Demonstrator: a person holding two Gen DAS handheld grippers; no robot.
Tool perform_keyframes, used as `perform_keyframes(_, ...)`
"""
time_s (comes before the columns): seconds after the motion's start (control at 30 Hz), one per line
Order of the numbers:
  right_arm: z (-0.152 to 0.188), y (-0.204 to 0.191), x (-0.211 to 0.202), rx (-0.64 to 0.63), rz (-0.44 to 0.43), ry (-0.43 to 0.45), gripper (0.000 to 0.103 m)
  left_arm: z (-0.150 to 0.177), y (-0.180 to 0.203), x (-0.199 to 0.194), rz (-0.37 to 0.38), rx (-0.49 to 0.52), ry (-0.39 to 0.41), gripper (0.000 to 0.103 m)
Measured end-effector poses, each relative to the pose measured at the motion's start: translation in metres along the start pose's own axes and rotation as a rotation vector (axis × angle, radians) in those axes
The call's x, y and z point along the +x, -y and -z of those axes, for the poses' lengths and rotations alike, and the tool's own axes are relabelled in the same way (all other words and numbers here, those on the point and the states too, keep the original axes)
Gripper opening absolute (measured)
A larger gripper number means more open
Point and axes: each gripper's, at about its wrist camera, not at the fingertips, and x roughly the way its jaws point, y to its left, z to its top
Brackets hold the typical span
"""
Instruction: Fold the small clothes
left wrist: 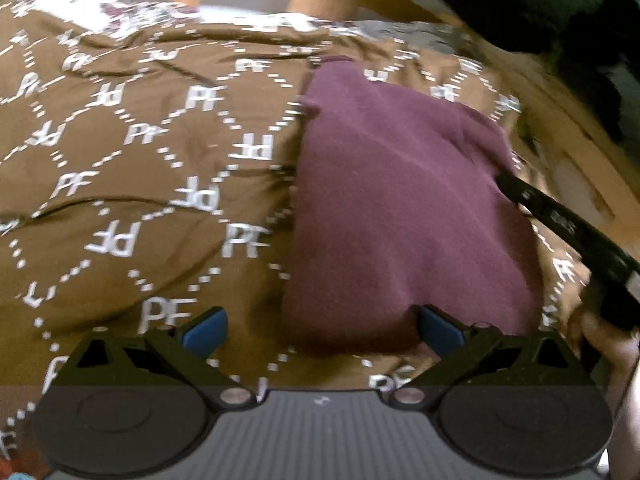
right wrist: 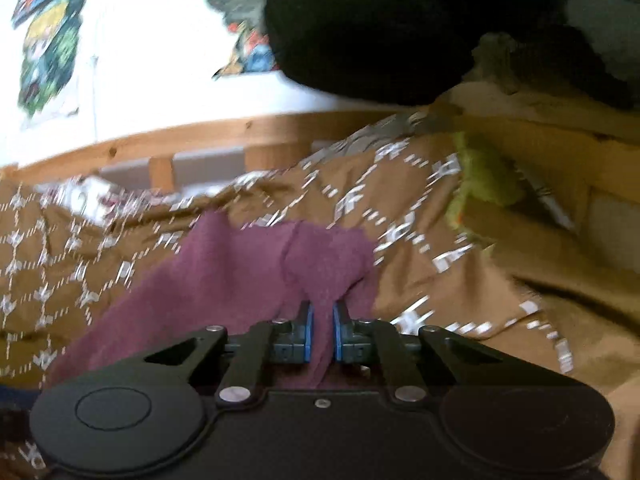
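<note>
Right claw [right wrist: 322,334] clamped on a bunched fold of the maroon cloth [right wrist: 224,264], blue pads pinching the fabric between them. Left claw [left wrist: 320,330] spread wide, pads apart, one fingertip [left wrist: 438,330] at the cloth's near hem, gripping nothing. Maroon cloth spread on the brown patterned bedspread [left wrist: 140,168], toward the bed's edge by the wooden rail [right wrist: 224,130]. Blurred throughout.

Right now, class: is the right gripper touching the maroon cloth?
Touching. The right wrist view shows the right gripper shut on a bunched fold of the maroon cloth, fabric pinched between its blue pads.
</note>
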Motion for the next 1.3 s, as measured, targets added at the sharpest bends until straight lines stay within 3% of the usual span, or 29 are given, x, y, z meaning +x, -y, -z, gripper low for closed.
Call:
perform_keyframes(0.27,0.01,0.027,0.012,0.104,-0.02,-0.059,0.012,0.007,0.012,0.007,0.0,0.069,-0.034,0.102)
perform_keyframes(0.47,0.014,0.037,0.013,0.174,-0.027,-0.057,0.031,0.01,0.012,0.006,0.0,0.073,-0.037,0.102)
perform_keyframes(0.73,0.016,0.041,0.012,0.208,-0.037,-0.053,0.041,0.01,0.015,0.008,-0.007,0.078,-0.039,0.102)
perform_keyframes(0.83,0.016,0.041,0.011,0.207,-0.042,-0.051,0.05,0.01,0.016,0.008,-0.008,0.078,-0.039,0.102)
perform_keyframes(1.0,0.015,0.039,0.005,0.216,-0.08,-0.039,0.079,0.011,0.015,0.008,-0.01,0.087,-0.039,0.102)
perform_keyframes(1.17,0.013,0.033,0.003,0.193,-0.134,-0.046,0.098,0.011,0.015,0.006,-0.003,0.091,-0.048,0.102)
perform_keyframes(1.2,0.013,0.031,0.002,0.181,-0.14,-0.053,0.1,0.011,0.015,0.004,0.009,0.09,-0.048,0.102)
perform_keyframes(1.27,0.014,0.026,0.003,0.131,-0.137,-0.079,0.102,0.011,0.012,-0.008,0.107,0.084,-0.004,0.102)
perform_keyframes(1.3,0.015,0.018,0.006,0.04,-0.115,-0.119,0.102,0.012,0.011,-0.015,0.144,0.085,0.034,0.102)
